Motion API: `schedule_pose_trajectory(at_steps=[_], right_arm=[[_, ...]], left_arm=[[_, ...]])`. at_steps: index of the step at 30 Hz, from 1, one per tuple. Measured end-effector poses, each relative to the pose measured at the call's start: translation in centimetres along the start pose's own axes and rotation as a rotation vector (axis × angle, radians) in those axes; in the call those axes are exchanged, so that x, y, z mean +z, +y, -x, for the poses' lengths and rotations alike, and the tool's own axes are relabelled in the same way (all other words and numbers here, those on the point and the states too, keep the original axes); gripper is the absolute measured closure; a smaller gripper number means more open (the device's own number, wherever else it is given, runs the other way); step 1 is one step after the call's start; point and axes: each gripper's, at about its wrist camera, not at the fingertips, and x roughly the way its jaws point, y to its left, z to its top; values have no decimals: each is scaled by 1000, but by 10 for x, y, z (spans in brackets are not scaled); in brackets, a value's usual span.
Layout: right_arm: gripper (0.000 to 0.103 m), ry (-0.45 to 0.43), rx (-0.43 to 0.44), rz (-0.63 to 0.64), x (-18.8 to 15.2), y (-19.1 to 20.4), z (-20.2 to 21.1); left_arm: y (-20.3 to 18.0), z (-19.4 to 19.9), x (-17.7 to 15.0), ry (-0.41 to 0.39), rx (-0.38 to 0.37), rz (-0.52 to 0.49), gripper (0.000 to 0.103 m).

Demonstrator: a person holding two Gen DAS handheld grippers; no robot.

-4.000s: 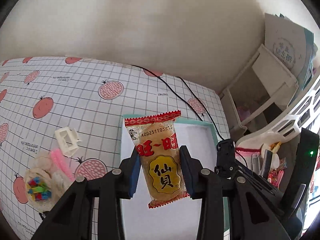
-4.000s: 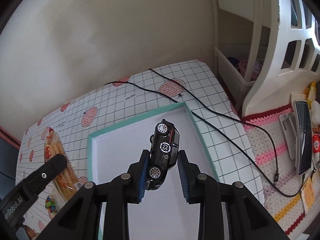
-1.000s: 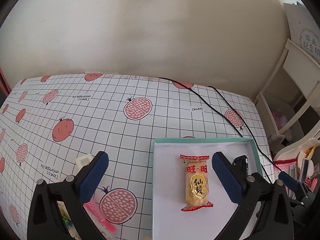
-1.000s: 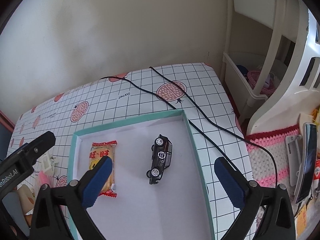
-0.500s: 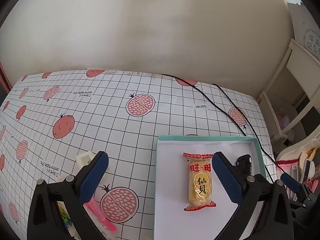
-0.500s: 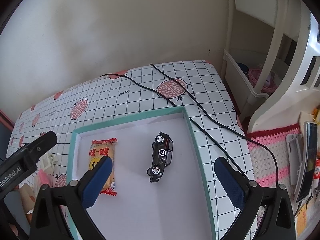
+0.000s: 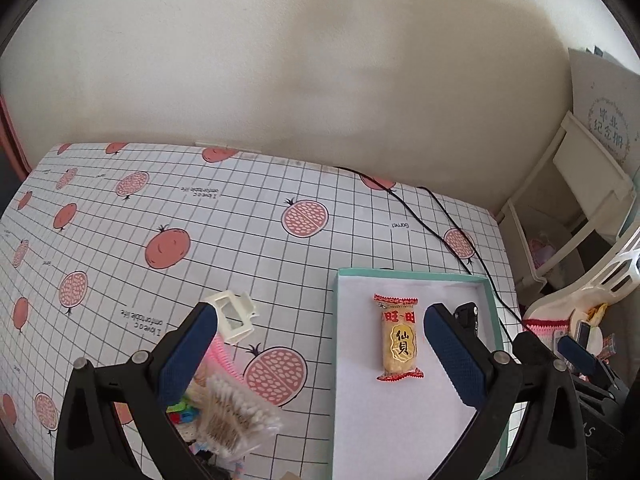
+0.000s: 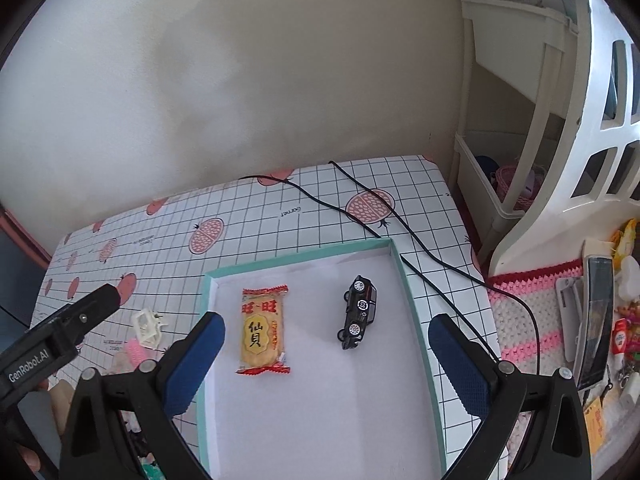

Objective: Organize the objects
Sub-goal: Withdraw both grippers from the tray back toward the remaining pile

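Both grippers, left gripper (image 7: 320, 344) and right gripper (image 8: 326, 344), jaws spread wide, empty; snack packet (image 8: 262, 330) and toy car (image 8: 359, 312) lie apart inside tray (image 8: 416, 320); swing left toward cotton swabs (image 7: 236, 416) near left on surface (image 7: 200, 232), descend square, close mid-bundle

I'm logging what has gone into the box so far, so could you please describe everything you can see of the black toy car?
The black toy car is a small glossy model with silver-hubbed wheels and a round white emblem on top. It appears tipped onto its side, lengthwise along the box, resting on the white floor of the teal-rimmed box, near its right wall. The snack packet lies apart to its left. Neither gripper touches it; in the left wrist view it is mostly hidden.
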Motion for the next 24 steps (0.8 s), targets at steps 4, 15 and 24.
schedule_pose_trajectory(at_steps=[4, 15, 24], right_arm=[[0, -23, 4, 14, -2, 15, 26], [0, -64, 101, 85, -12, 71, 81], [0, 5, 148, 190, -31, 134, 71]], left_arm=[[29, 37, -1, -33, -15, 63, 0], [110, 96, -30, -59, 55, 135, 0], [149, 90, -59, 9, 62, 158, 0]])
